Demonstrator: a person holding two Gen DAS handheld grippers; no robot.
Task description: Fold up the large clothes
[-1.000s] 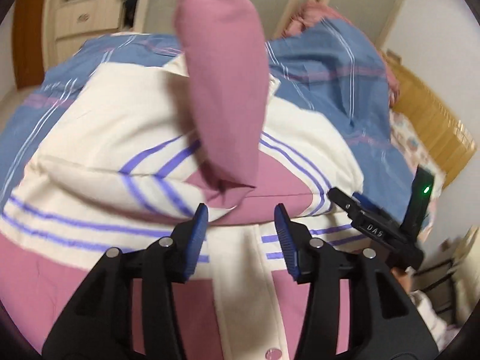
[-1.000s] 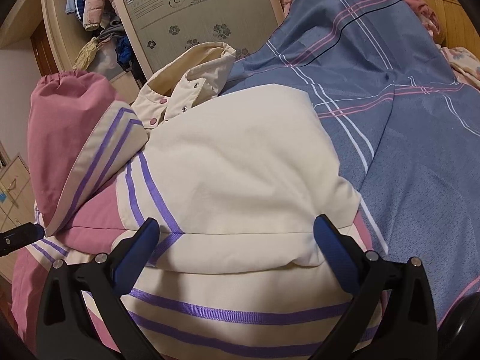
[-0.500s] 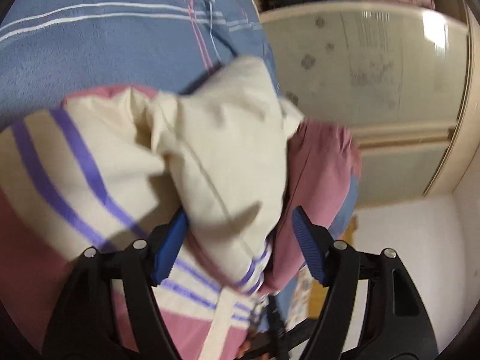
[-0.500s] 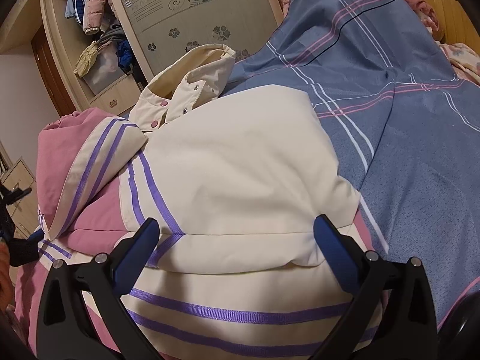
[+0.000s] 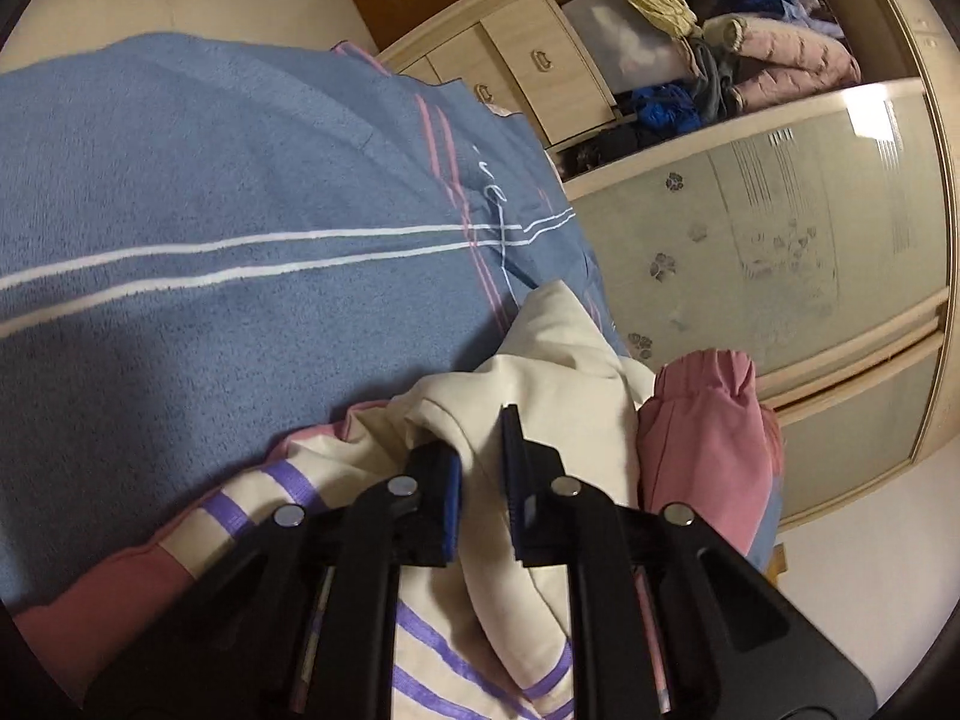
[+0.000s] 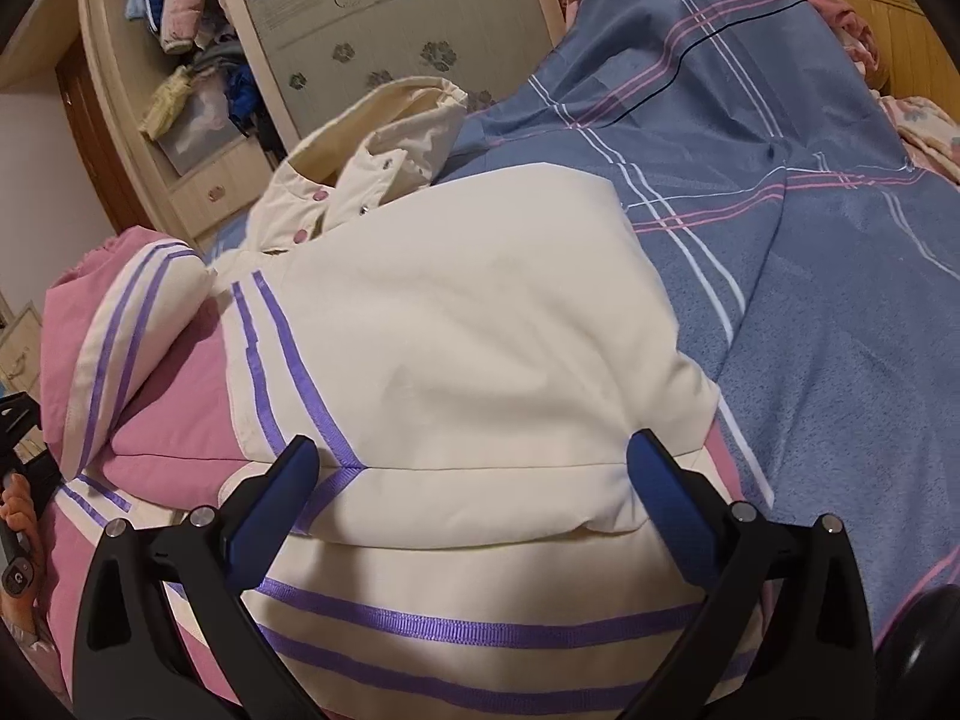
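A cream and pink jacket (image 6: 468, 324) with purple stripes lies on the blue plaid bedspread (image 6: 810, 252). Its cream hood (image 6: 384, 138) stands up at the far end and a pink sleeve (image 6: 108, 324) is folded across its left side. My left gripper (image 5: 483, 480) is shut on a cream fold of the jacket (image 5: 540, 384) near the pink cuff (image 5: 702, 420). My right gripper (image 6: 471, 480) is open and empty, its jaws wide apart just above the jacket's folded cream panel.
A wardrobe with frosted sliding doors (image 5: 780, 252) and open shelves of clothes (image 5: 720, 60) stands past the bed's edge. Wooden drawers (image 5: 540, 66) sit beside it. A wooden headboard (image 6: 900, 30) is at the far right. The left hand's tool shows at the right wrist view's left edge (image 6: 18, 480).
My left gripper let the pink sleeve drop onto the jacket, swung toward the hood side, and closed on a cream fold. The right gripper stayed open and still.
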